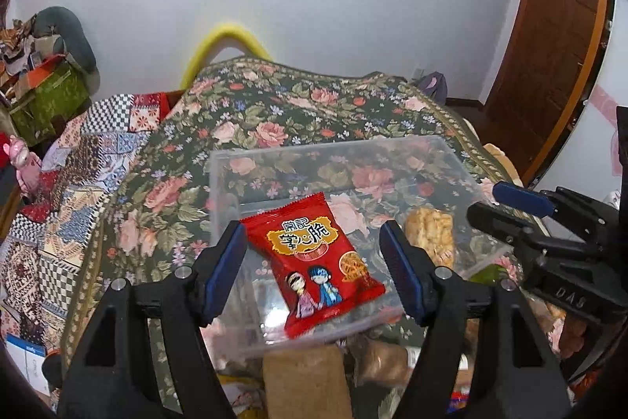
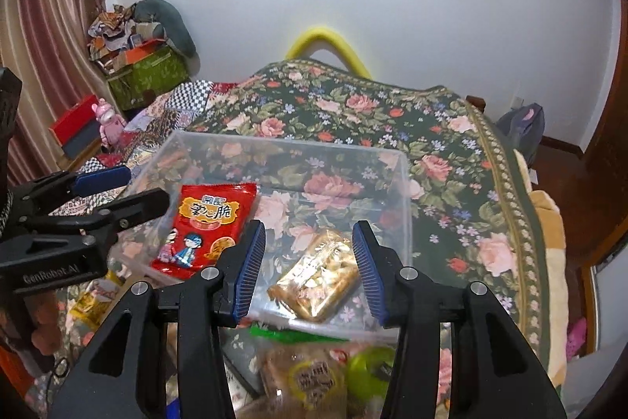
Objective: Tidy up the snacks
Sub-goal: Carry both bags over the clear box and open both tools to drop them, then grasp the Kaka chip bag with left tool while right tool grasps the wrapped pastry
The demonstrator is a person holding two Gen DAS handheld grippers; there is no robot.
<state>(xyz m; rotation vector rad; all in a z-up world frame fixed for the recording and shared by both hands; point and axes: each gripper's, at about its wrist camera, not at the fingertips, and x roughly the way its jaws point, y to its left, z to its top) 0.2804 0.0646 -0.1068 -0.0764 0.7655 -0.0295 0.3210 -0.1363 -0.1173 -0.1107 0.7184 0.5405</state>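
**Two open grippers above a clear snack box**

The left gripper (image 1: 314, 269) hangs released, its fingers straddling a red snack packet (image 1: 320, 262) lying in the clear plastic box (image 1: 274, 154). The right gripper (image 2: 308, 269), also released, frames a gold-wrapped snack (image 2: 318, 281) beside it. The box sits on a floral tablecloth (image 2: 353, 112).

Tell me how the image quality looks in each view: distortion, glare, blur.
Left wrist view: strong fisheye bending of the door, dark vignette corners, red packet sharp, foreground snacks blurred. Right wrist view: same curvature at the curtain, glare on the gold packet, near snacks at the bottom soft.
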